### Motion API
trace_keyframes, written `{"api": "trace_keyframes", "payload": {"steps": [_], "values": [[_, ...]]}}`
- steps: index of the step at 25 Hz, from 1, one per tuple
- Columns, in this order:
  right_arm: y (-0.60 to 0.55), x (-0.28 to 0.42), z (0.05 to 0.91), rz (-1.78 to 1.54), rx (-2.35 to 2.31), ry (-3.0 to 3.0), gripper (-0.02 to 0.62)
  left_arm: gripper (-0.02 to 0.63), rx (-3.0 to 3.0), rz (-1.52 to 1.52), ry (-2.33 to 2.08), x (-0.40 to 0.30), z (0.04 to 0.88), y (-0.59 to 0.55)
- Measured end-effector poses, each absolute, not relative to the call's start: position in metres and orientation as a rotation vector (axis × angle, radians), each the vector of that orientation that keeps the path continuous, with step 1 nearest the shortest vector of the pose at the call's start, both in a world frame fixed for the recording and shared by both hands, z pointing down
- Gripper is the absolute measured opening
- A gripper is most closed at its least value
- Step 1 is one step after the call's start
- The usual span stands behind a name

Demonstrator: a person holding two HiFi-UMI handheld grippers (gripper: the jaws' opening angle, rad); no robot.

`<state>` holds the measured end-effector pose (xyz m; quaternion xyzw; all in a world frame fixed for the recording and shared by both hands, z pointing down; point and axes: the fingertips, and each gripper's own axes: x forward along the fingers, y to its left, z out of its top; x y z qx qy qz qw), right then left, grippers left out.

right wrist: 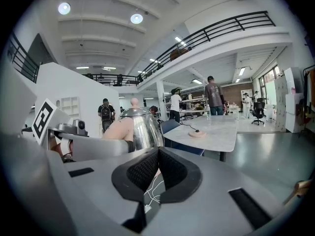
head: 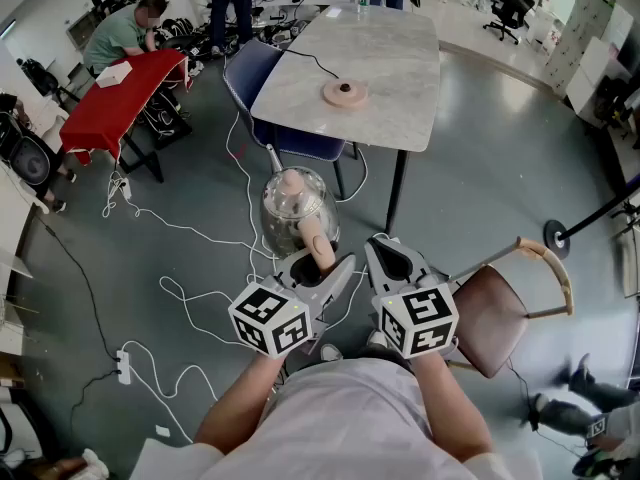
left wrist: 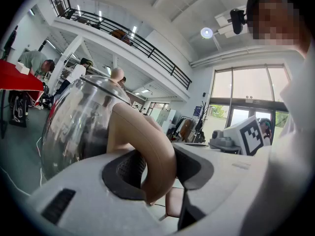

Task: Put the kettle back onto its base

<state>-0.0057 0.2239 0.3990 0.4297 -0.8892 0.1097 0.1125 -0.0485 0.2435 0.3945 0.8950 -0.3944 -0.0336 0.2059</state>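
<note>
Kettle [head: 290, 213] hangs clamped in left gripper [head: 322, 260] jaws; right gripper [head: 386, 255] jaws closed, empty; base [head: 345, 92], upper centre, not yet reached.

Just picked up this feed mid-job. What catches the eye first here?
The glass kettle hangs in mid-air above the floor, its beige handle clamped in the left gripper. Its round base sits ahead on the marble table, with nothing on it. The right gripper is beside the left one, jaws together and empty.
</note>
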Motion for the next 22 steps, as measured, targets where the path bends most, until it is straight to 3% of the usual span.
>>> {"api": "trace_keyframes", "payload": {"steps": [22], "values": [[0.176,-0.005,0.401,0.32,1.248,-2.635,0.005,0.16,2.524,-0.091,-1.073,-0.045,0.388,0.193]]}}
